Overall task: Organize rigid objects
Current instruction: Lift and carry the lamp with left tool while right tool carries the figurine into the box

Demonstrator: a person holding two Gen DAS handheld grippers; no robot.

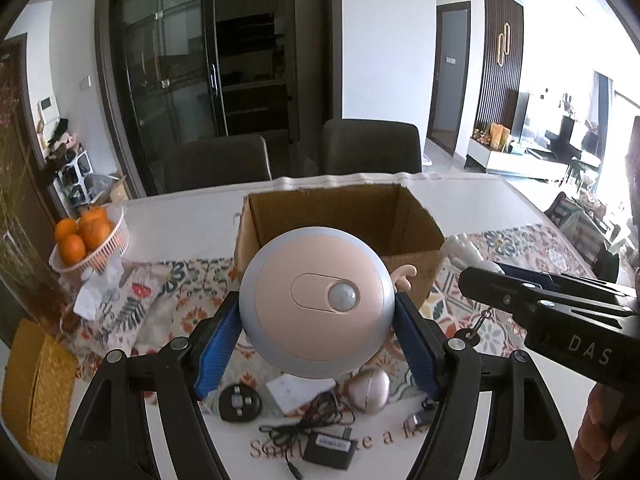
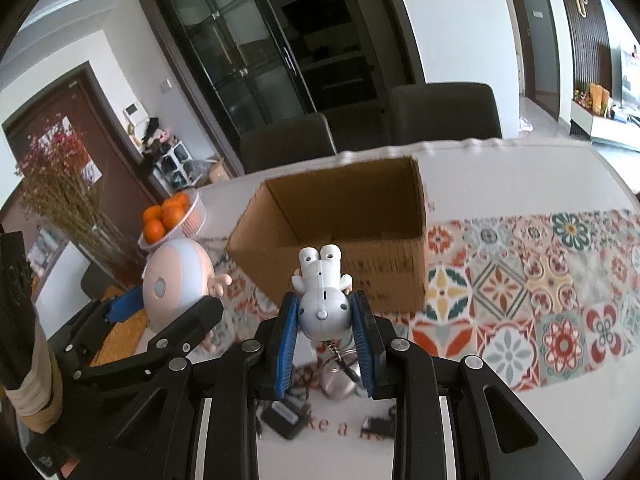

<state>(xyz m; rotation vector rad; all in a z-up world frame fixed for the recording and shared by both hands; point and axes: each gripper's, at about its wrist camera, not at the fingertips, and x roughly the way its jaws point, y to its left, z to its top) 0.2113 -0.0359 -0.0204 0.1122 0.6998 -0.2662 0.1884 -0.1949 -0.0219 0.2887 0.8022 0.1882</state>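
My left gripper is shut on a round pink and grey night light and holds it above the table, in front of an open cardboard box. The night light also shows in the right wrist view. My right gripper is shut on a small white figurine keychain, held above the table just before the box. The figurine's end shows in the left wrist view at the tip of the right gripper.
A basket of oranges stands left of the box. A black round plug, a white square piece, a pink oval thing and a black adapter with cable lie on the table near me. Two dark chairs stand behind the table.
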